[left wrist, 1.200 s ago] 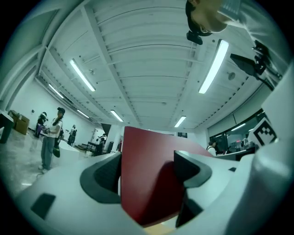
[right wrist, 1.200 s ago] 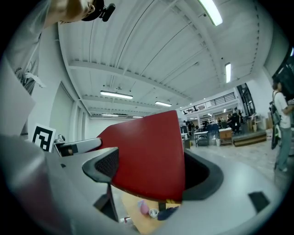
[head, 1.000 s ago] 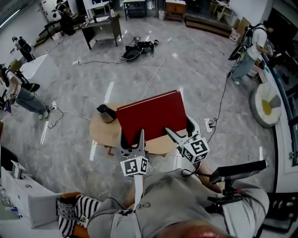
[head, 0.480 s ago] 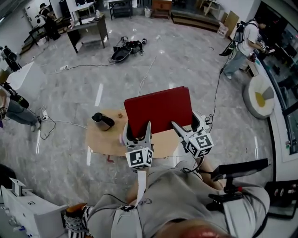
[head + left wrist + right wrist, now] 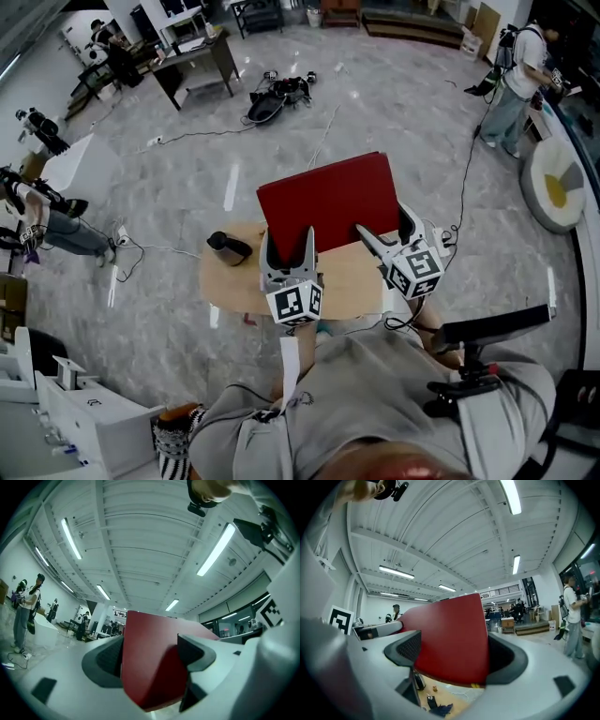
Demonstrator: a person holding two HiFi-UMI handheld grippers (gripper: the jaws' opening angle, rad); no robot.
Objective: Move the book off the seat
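Both left gripper [image 5: 288, 242], right gripper [image 5: 384, 223] pinch book [image 5: 328, 192]; table [image 5: 234, 286] outside left gripper view.

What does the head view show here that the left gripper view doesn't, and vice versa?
Head view only: the wooden surface beneath the load, with a black object on it. Left gripper view only: the ceiling strip lights overhead. Both: the left claw clamped on the red book.

Book [image 5: 328, 199] up over the surface's [image 5: 347, 279] far side, left claw [image 5: 288, 239] clamping its near-left edge, right claw [image 5: 384, 225] its near-right, pot [image 5: 228, 247] on surface left of both.
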